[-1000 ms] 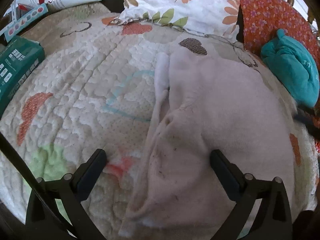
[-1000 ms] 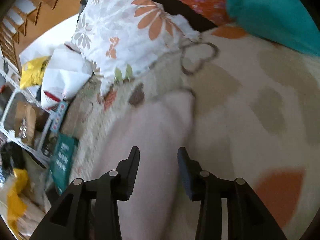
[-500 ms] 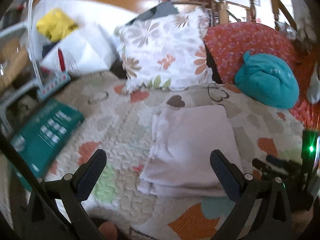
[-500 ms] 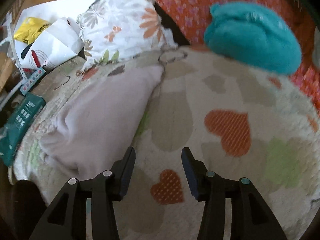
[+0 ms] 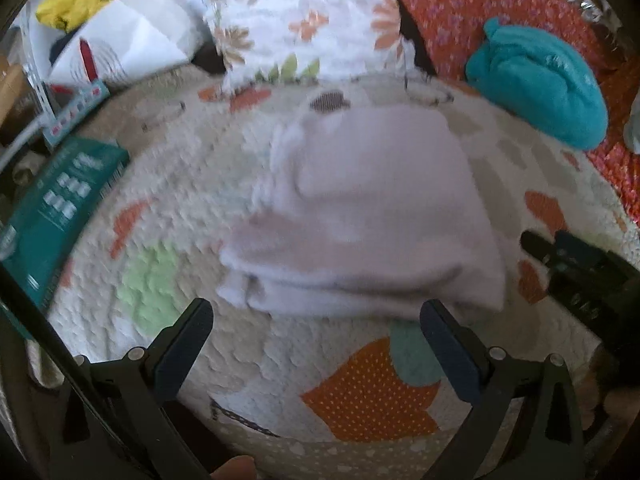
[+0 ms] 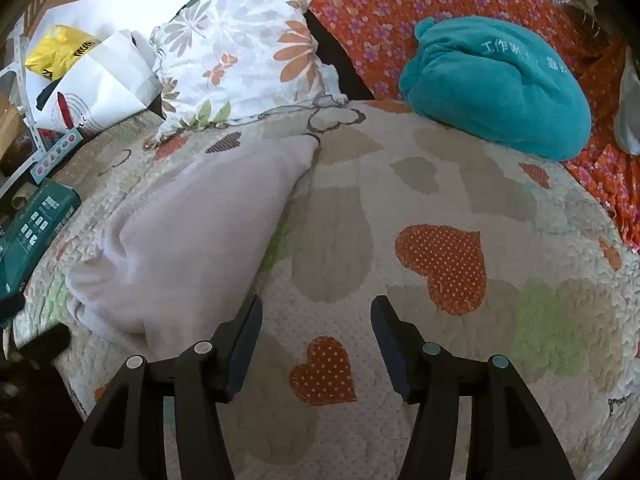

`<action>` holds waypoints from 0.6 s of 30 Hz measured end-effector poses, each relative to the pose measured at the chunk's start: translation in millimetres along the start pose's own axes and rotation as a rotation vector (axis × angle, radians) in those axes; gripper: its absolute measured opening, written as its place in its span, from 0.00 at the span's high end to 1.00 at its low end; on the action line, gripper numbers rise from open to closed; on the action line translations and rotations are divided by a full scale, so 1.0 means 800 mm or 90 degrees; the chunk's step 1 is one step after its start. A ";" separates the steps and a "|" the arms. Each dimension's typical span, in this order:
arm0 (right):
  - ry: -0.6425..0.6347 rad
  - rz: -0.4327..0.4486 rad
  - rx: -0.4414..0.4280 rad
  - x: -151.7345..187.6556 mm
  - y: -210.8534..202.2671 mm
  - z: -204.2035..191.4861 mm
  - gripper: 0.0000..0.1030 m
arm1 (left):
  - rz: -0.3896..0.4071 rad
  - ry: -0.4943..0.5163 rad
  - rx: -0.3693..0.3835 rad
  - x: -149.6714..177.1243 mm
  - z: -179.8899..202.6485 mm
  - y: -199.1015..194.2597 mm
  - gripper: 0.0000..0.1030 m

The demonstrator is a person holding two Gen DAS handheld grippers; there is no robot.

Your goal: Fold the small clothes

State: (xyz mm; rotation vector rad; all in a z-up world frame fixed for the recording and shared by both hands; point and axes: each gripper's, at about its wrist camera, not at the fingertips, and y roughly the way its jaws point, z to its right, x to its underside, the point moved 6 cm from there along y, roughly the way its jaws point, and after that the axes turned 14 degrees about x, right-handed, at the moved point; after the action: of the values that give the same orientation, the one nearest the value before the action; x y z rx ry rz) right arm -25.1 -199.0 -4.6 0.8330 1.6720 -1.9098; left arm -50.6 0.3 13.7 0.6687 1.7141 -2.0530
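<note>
The left gripper [image 5: 316, 336] hangs with its jaws spread wide and empty at the bottom of its frame, the folded garment [image 5: 360, 216] lying just beyond the fingertips at frame centre. A second ago those fingers straddled the cloth itself; now they have pulled back clear of it. The right gripper [image 6: 316, 328] is also spread, though more narrowly than the left, holding nothing, above an orange dotted heart [image 6: 324, 372]. It has likewise withdrawn, and the garment [image 6: 192, 236] sits to the left of its frame, close to its left finger.

The garment is pale pink and fleecy, a thick stacked rectangle with layered edges facing the left camera. It rests on a puckered quilt [image 6: 460, 184] patterned with hearts in orange, beige and green. At the upper middle leans a floral pillow [image 6: 240, 60], beside an orange flowered cushion [image 6: 392, 8] and a plush teal bundle [image 6: 492, 84]. A teal box [image 5: 60, 204] lies at the left edge, and a white paper bag [image 6: 96, 88] sits in the upper left.
</note>
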 end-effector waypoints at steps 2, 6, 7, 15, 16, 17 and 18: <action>-0.002 -0.005 0.002 0.001 0.003 0.000 0.41 | -0.027 -0.017 0.003 0.012 -0.005 0.019 0.00; -0.006 -0.014 0.005 0.004 0.009 -0.002 0.40 | -0.074 -0.037 0.005 0.032 -0.015 0.053 0.00; -0.005 -0.017 0.005 0.005 0.010 -0.002 0.40 | -0.087 -0.044 0.006 0.037 -0.018 0.061 0.00; -0.018 -0.037 0.005 0.010 0.024 -0.011 0.39 | -0.070 -0.081 0.029 0.045 -0.025 0.072 0.00; -0.018 -0.038 0.005 0.011 0.025 -0.013 0.39 | -0.068 -0.081 0.031 0.045 -0.025 0.071 0.00; -0.020 -0.039 0.005 0.011 0.026 -0.014 0.39 | -0.065 -0.080 0.034 0.046 -0.025 0.071 0.00; -0.022 -0.039 0.004 0.011 0.026 -0.016 0.39 | -0.063 -0.079 0.037 0.046 -0.026 0.071 0.00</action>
State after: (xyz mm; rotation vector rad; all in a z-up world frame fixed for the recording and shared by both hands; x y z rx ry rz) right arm -15.3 -189.2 -26.6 0.7545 1.6896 -1.9596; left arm -45.6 11.2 -56.0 0.4716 1.6546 -2.1704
